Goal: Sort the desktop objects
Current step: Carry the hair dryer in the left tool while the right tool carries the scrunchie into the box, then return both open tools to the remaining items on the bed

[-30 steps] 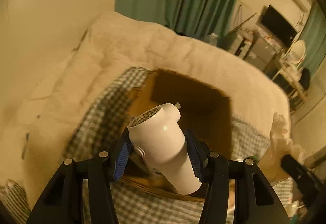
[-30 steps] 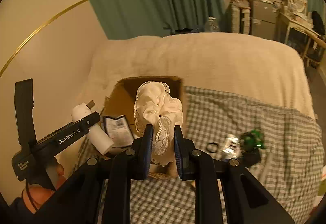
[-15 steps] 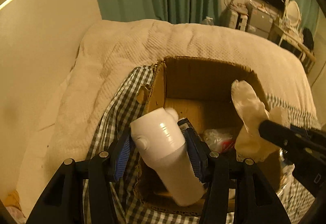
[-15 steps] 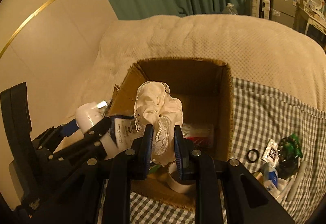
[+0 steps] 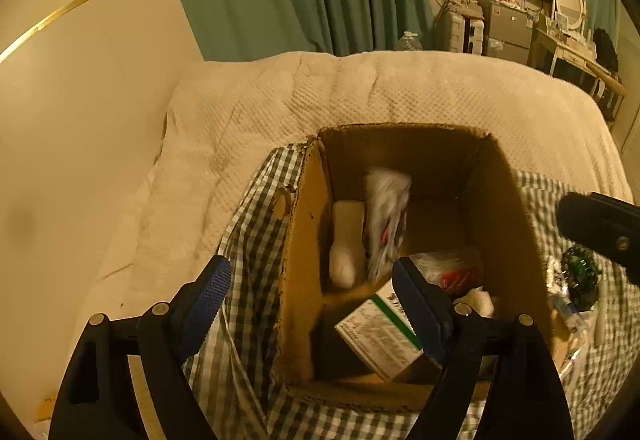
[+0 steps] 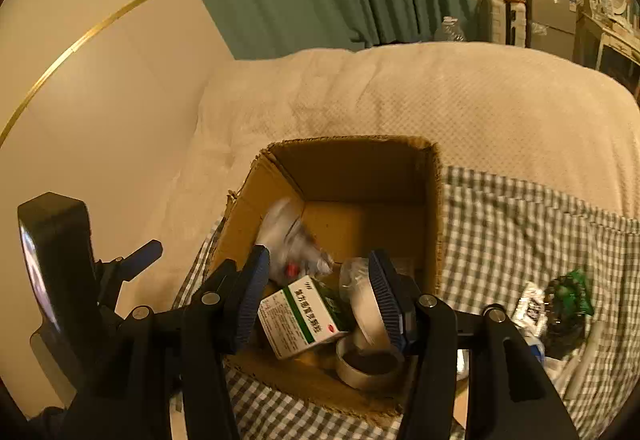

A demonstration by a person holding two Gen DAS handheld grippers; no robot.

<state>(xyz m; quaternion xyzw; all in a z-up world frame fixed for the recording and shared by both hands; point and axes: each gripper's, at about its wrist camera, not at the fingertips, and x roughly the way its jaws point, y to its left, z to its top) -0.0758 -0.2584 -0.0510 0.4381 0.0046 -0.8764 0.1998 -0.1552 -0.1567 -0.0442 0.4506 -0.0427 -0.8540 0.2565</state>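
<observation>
An open cardboard box stands on a checked cloth. My left gripper is open and empty above the box's left wall. My right gripper is open and empty above the box's near side. In the box lie a white bottle, a blurred white packet, a white and green medicine carton, a tape roll and a red and clear packet.
The checked cloth lies on a cream bedspread. Loose items, among them a green wrapper and a black and white sachet, lie on the cloth right of the box. A cream wall is on the left.
Both grippers have opened. The white bottle has left my left gripper and the white lace cloth has left my right gripper; both have dropped into the box. The packet in the box is still moving.
</observation>
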